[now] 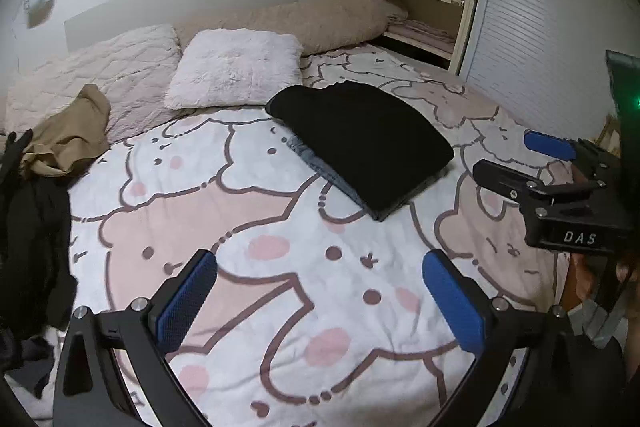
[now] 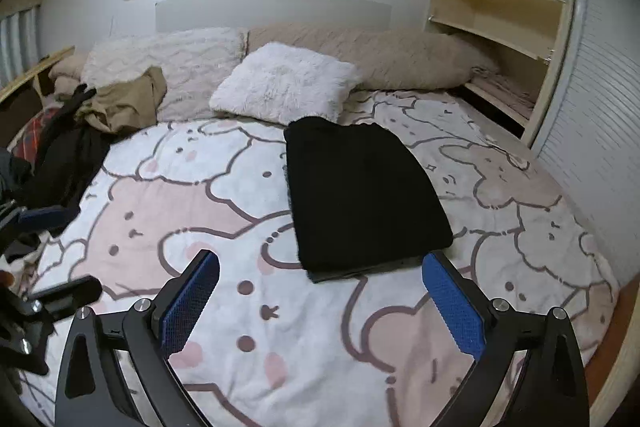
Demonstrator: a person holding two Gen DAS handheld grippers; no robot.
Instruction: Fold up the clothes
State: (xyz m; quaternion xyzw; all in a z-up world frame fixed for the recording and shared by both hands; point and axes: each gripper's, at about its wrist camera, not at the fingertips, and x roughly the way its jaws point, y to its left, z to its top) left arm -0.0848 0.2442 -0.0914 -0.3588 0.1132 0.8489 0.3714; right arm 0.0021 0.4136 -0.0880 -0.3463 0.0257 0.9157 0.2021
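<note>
Across the bed we've got the cartoon-print blanket as our landmark, everything sits on it. Middle of the blanket, toward the fluffy white pillow, is the folded black garment, stacked on what looks like folded jeans. At the blanket's left edge sits the unfolded heap: dark clothes and a tan garment. We reckon these are light, floppy and a bit slidey, so we'd pinch a hem or shoulder seam, not the bulk. Left gripper and right gripper both hover over the blanket's near part, fingers spread wide, holding nothing.
</note>
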